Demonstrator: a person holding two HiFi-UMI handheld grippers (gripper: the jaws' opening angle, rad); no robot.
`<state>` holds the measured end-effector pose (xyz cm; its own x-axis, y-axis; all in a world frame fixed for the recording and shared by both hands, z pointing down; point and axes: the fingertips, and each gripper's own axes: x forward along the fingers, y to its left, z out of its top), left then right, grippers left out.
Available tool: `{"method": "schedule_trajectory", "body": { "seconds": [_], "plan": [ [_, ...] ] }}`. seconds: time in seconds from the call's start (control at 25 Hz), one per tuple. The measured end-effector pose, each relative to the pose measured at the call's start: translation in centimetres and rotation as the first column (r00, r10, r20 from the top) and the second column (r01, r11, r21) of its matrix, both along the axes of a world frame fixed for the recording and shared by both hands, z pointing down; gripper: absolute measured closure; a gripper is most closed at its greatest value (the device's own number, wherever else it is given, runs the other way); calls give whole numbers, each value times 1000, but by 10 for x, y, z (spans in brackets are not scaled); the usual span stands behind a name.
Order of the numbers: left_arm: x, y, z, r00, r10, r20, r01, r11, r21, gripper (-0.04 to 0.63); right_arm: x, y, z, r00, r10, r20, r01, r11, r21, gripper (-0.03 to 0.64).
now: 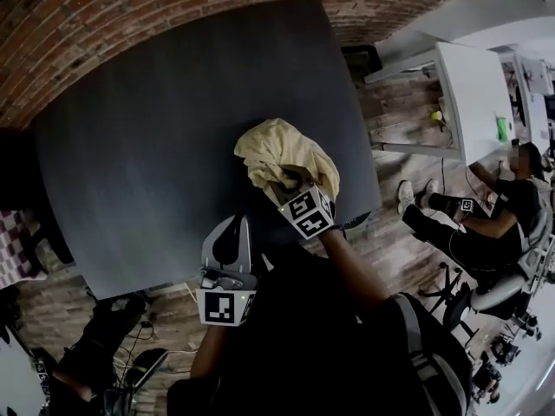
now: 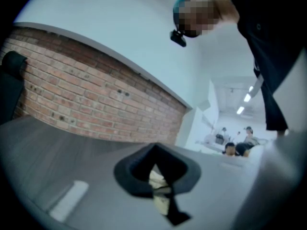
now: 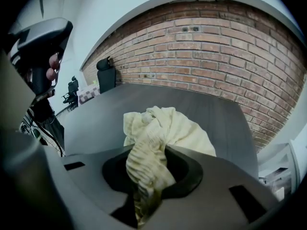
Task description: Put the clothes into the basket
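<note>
Task status: not done. The only garment I can find is one pale yellow cloth [image 1: 286, 156]. No basket shows in any view, so I cannot say where the drop point is. By my reading the pick-up is made, and the carry and release are both left to do.

Cloth position: bunched over the near right part of the dark tabletop [image 1: 147, 137], close to its near edge. Most of it hangs in a heap on the far side of the right gripper; whether its lower folds touch the tabletop I cannot tell.

Right gripper [image 1: 290, 184]: closed down on the cloth. In the right gripper view a twisted rope of fabric [image 3: 165, 128] runs straight down between the jaws, filling the gap. The grip looks deep rather than a corner pinch.

Left gripper [image 1: 231, 230]: low at the near edge of the tabletop, to the left of the cloth and apart from it. In its own blurred view the jaws sit close together, with a pale sliver between them that I cannot identify.
</note>
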<state>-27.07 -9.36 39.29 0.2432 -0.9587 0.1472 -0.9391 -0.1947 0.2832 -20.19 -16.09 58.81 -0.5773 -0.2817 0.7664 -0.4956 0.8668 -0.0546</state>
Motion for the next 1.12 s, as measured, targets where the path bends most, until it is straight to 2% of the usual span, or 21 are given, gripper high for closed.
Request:
{"method": "schedule_trajectory", "body": {
  "seconds": [0.44, 0.72, 1.12],
  "plan": [
    [37, 17, -28, 999, 35, 38, -37, 998, 50, 591, 28, 15, -56, 981, 52, 189, -62, 997, 51, 526],
    [54, 24, -39, 996, 45, 72, -50, 996, 73, 591, 47, 33, -90, 955, 82, 286, -99, 994, 45, 528],
    [89, 41, -57, 993, 68, 93, -79, 990, 114, 591, 78, 54, -122, 927, 125, 352, -159, 985, 69, 528]
  ]
}}
